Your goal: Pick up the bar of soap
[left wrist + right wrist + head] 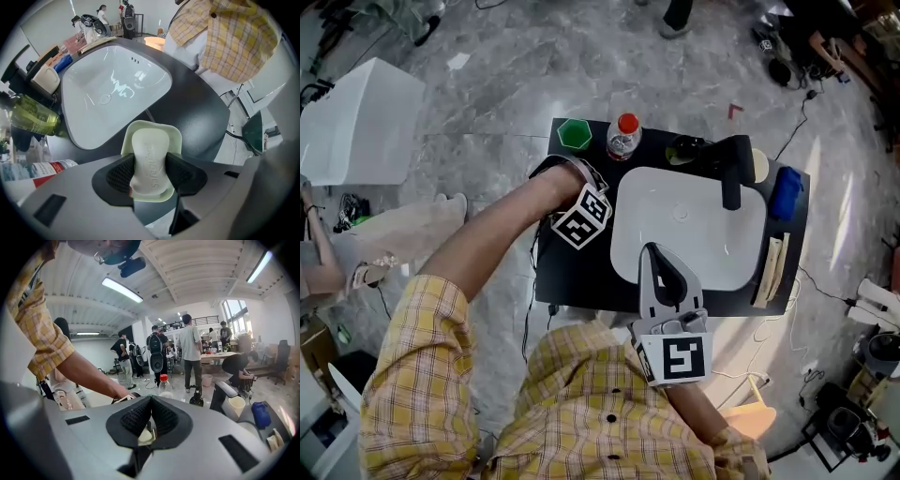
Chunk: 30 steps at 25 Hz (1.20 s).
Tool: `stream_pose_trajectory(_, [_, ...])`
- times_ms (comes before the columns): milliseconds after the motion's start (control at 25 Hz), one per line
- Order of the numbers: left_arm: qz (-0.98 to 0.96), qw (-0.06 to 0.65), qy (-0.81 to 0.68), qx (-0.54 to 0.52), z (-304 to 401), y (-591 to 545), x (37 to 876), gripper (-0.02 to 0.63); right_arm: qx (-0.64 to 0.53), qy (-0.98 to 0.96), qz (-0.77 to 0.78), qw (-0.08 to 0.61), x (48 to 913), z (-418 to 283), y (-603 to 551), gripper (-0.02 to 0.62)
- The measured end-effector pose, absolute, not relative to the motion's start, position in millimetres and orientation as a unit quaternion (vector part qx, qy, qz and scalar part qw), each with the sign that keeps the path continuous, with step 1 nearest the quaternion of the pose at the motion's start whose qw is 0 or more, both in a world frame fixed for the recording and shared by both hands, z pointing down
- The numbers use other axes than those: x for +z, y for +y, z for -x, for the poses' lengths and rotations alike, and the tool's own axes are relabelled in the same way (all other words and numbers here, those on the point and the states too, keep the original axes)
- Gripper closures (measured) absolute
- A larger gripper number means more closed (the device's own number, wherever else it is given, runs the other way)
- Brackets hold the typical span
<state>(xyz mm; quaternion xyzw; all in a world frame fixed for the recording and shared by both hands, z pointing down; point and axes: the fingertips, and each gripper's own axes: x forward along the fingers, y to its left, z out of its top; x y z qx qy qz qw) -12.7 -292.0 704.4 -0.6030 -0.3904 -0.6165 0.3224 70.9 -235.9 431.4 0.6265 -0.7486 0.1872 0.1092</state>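
Our left fingers [183, 172] point down and stand wide, pads pressed on the long sides of the soap [149, 161]. It lies in its dish [154, 127] near the worktop's [201, 117] left edge, beside the sink [93, 79]. We judge it stiff, light and slippery: grip mid-length, firmly, and lift straight. Our right fingers [164, 418] are closed, empty.

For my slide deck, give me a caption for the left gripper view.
Left gripper clasps the bar of soap in its pale dish beside the white sink.
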Motion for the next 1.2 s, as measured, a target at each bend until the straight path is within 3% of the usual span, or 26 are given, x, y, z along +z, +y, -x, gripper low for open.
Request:
stream_pose_trajectory(760, [0.649,0.294,-0.344,-0.612,0.4,-282.4,680.2,0.404,0.179,-0.749,-0.628,0.111,425.7,-76.8,-223.1,0.575])
stream_pose_trajectory(1200, [0.791,0.207,-0.139,-0.559,-16.9,-287.2,616.4,0.403,0.156,-0.763,-0.619,0.1,406.8,-76.0,-215.8,0.575])
